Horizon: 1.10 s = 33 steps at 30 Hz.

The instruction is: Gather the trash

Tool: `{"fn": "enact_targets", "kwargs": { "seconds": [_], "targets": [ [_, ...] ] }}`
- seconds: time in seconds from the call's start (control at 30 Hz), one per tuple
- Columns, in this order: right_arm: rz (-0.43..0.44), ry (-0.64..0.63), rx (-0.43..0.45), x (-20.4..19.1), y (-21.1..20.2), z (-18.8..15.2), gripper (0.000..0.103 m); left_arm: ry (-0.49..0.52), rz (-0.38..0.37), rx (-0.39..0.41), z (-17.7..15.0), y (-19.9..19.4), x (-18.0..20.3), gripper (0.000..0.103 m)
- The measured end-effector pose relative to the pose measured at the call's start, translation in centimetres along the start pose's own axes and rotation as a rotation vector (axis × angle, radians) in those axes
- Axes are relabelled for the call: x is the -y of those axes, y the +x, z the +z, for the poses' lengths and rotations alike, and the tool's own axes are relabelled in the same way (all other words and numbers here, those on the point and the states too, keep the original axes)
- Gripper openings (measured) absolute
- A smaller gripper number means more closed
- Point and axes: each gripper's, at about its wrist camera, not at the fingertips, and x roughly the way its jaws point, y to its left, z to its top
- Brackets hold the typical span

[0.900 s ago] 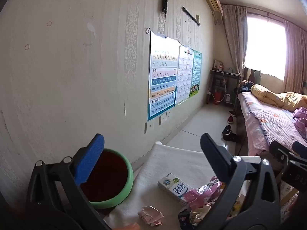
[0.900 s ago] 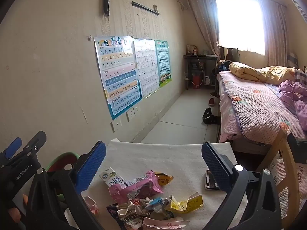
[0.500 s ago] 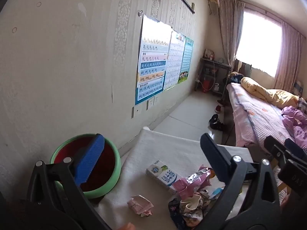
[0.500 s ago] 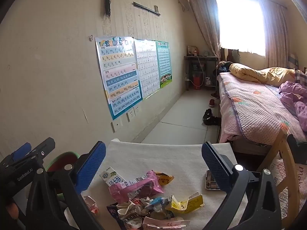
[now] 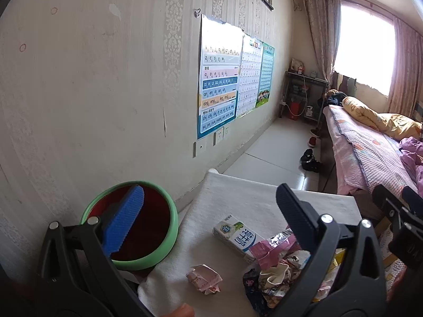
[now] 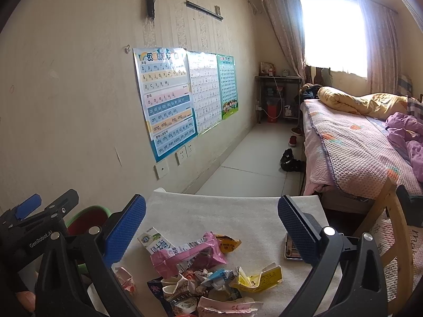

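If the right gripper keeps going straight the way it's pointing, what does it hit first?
Most likely the pink wrapper atop the trash pile. It sits between the open right gripper fingers, on the white-covered table. Depth is uncertain.

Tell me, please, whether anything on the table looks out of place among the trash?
Yes: a phone lies flat near the table's right edge, apart from the wrapper pile. It looks like no trash.

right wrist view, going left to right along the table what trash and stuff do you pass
crumpled pink wrapper → milk carton → pink snack bag → orange wrapper → yellow torn carton → phone
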Motion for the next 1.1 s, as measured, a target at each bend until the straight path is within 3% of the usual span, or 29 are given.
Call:
{"fn": "enact_targets", "kwargs": {
  "seconds": [0.1,0.4,1.1],
  "targets": [
    [0.002,-0.004,-0.002,-0.15,0.03,-0.1,0.096,0.009,0.033,0.005,0.95,-0.1,0.29,0.098],
    [0.003,-0.01,-0.009,-0.26,0.1,-0.27,0.096,0.023,0.007,-0.006,0.9,0.09,0.36,0.098],
    [-0.005,-0.003,-0.024,-0.01,0.57,-0.65,0.096,0.01,0.034,-0.021,0.88,0.58,-0.12,0.098]
  ]
}}
